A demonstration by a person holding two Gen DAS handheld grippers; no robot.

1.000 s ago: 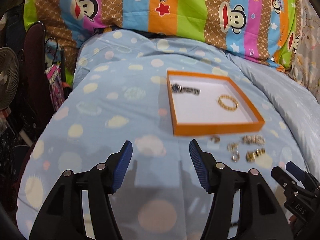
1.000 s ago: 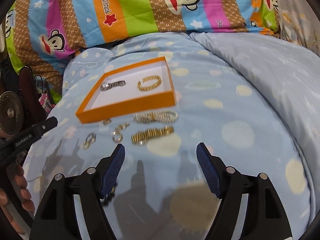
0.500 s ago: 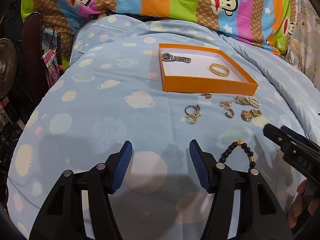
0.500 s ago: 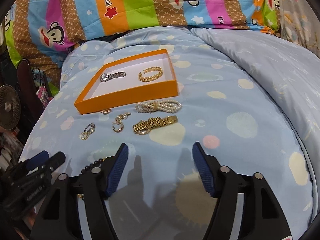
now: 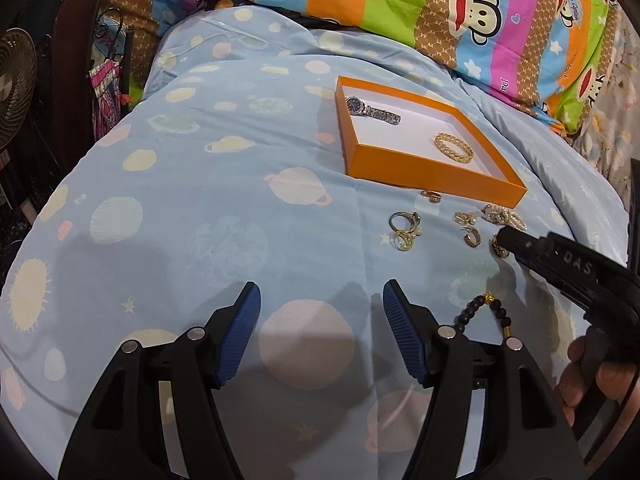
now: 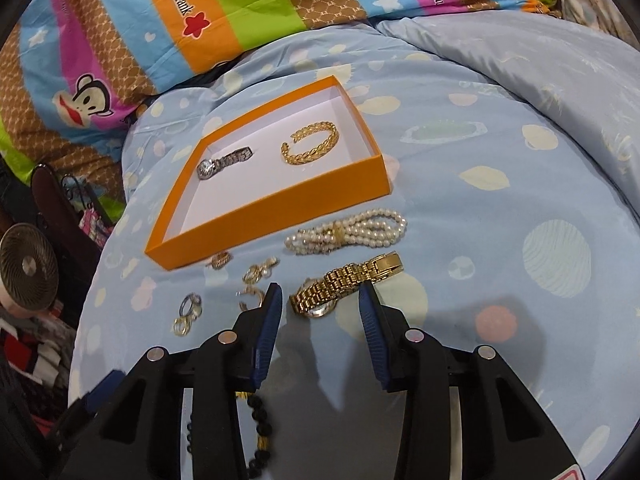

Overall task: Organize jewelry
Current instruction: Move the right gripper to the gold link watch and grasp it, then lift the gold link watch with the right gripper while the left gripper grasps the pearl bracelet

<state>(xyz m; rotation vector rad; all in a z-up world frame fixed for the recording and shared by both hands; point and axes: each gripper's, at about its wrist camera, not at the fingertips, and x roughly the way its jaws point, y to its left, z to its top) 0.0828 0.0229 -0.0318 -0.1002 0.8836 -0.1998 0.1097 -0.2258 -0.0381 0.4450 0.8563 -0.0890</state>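
An orange box with a white floor lies on the blue bedspread. It holds a silver watch and a gold bangle. In front of it lie a pearl bracelet, a gold watch, several small rings and earrings, and a black bead bracelet. My right gripper is open, its jaws straddling the near end of the gold watch. My left gripper is open and empty over bare bedspread.
A striped monkey-print quilt lies behind the box. A fan and a dark chair stand off the bed's left edge. A plain blue quilt rises at the right.
My right gripper has moved forward and down to the gold watch, its jaws narrowing. The left gripper's view has swung slightly; it stays open over the bedspread.
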